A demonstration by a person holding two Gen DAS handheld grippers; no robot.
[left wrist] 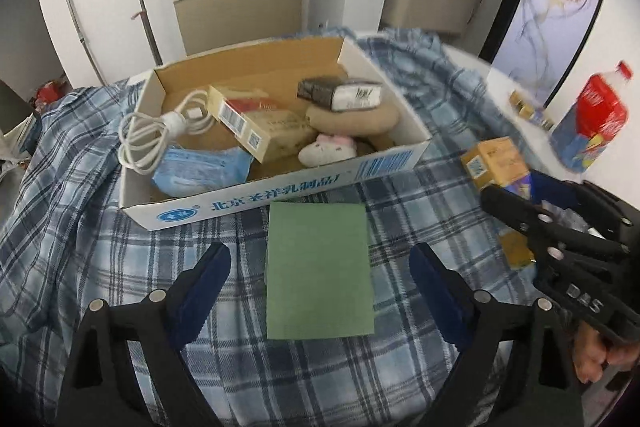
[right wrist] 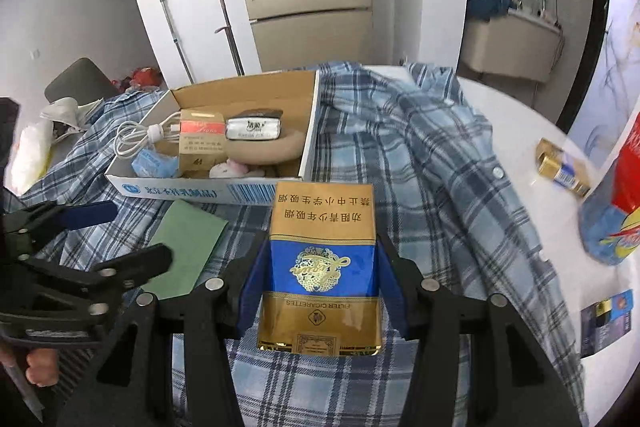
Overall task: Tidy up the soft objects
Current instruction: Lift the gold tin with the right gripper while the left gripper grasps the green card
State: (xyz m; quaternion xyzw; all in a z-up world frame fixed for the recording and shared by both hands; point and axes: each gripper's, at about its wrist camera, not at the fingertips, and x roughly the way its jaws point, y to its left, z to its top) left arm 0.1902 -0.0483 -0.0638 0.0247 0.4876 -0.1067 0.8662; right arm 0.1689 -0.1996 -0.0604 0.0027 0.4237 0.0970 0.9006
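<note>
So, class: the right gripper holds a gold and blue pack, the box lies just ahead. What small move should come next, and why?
Probably carry the cigarette pack forward over the cardboard box's near wall. The right gripper is shut on it, while the left gripper is open over the green cloth.

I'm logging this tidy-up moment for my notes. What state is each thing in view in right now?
left gripper: open, astride the green cloth, not pressing it
right gripper: shut on the gold-and-blue cigarette pack
green cloth: flat on the plaid shirt
cardboard box: open-topped, partly filled
white cable: coiled, draped over the box's edge
red-capped bottle: upright, capped
</note>
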